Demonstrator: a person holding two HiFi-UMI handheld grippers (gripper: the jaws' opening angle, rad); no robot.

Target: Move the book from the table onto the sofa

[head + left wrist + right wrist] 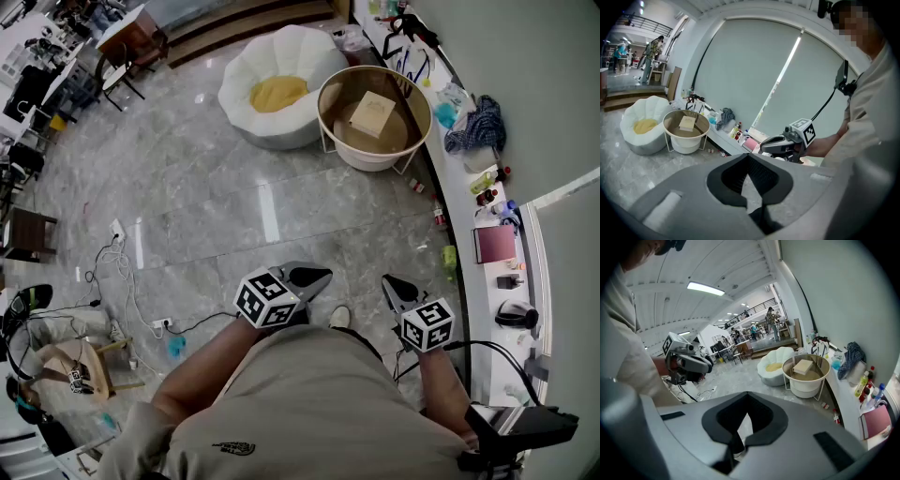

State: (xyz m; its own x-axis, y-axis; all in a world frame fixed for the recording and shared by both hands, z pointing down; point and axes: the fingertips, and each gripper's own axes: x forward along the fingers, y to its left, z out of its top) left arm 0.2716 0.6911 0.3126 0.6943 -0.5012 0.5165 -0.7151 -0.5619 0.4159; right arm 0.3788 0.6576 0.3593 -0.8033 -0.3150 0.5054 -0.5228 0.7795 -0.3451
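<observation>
**Grey claws pressed together and empty, book lying on the round table**

Grey jaws of the left gripper (323, 275) are pressed together with nothing between them; its own view shows the tips meeting over bare floor. The right gripper (388, 281) is the same, jaws together and empty. Both forearms reach forward from the body at about waist level. The two grippers are side by side but apart, and both tilt forward and down, with their marker cubes facing up. Under them is the grey marble floor (234, 206), and the tip of one pale shoe (339, 317) shows between the grippers.

Well ahead of the hands stands the round table with a brown tray top and a white wire frame (408, 127), close to a long white counter (469, 202) along the wall. The flat beige square book (372, 113) lies on this table, near the middle. Just beside the table, touching or almost touching it, is the white shell-shaped sofa with a yellow seat cushion (300, 52).
</observation>
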